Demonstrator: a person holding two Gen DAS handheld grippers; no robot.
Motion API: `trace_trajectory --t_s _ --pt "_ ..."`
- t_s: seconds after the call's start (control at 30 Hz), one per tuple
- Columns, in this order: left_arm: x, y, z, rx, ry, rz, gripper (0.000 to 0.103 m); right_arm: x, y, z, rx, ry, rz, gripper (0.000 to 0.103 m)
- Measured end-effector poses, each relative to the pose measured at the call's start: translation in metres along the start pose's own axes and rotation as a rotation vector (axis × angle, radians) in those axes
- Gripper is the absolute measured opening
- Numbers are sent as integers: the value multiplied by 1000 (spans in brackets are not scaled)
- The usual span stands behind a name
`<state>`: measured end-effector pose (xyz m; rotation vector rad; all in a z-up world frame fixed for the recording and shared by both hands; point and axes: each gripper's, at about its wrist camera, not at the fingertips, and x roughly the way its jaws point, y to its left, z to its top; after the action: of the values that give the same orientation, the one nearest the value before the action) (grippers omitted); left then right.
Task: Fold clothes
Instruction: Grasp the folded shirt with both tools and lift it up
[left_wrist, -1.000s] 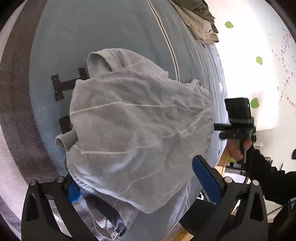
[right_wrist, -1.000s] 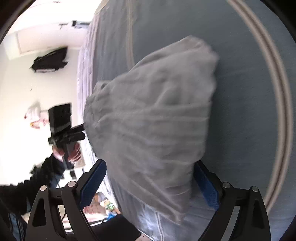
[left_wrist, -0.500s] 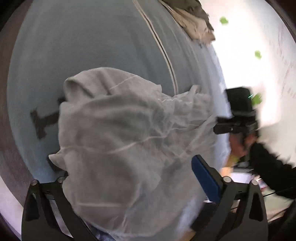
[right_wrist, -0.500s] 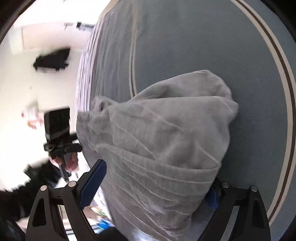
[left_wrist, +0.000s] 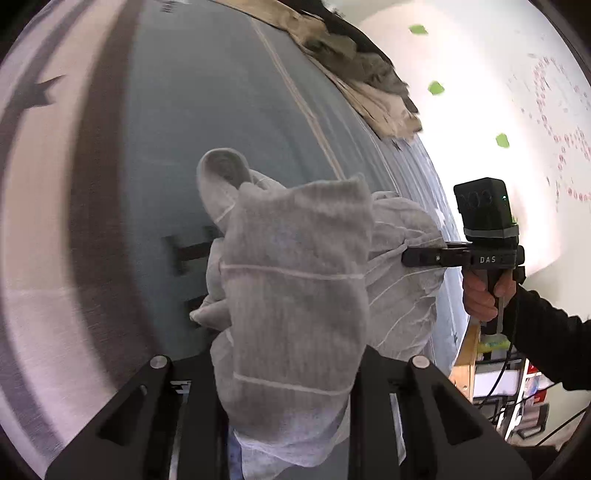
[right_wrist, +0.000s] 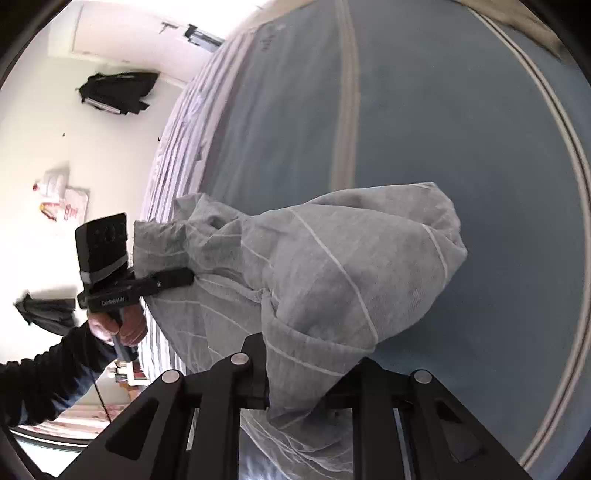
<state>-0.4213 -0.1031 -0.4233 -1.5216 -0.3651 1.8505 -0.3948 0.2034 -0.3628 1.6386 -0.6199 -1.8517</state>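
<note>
**Both grippers pinching the grey garment over the bed**

The left gripper (right_wrist: 184, 277) and the right gripper (left_wrist: 410, 256) each angle downward, jaws closing with folds of the grey striped garment (left_wrist: 295, 280) between them. The garment hangs bunched between both, above the blue bedspread (right_wrist: 424, 110). Open bedspread lies beyond; a clothes pile (left_wrist: 369, 85) sits near its far edge.

a blue bedspread (left_wrist: 207, 122) with pale stripes covers the bed. a heap of tan and dark clothes (left_wrist: 369, 85) lies at its far edge. green stickers (left_wrist: 436, 88) dot the white wall; a black bag (right_wrist: 118, 92) hangs on another.
</note>
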Motion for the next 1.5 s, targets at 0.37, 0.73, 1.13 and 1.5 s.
trace_trajectory --t_s 0.37,0.73,1.13,1.5 --pt "-185 113 -30 -95 -193 153 19 96 132 63 -237 78 21 16" --pt "-388 279 -40 -205 -313 304 19 250 344 133 -427 123 64 15" --pt "-516 453 -56 -413 -394 360 19 424 520 211 -532 259 66 15" --pt "-516 569 -53 -659 -262 482 81 497 555 258 -478 317 -178 40"
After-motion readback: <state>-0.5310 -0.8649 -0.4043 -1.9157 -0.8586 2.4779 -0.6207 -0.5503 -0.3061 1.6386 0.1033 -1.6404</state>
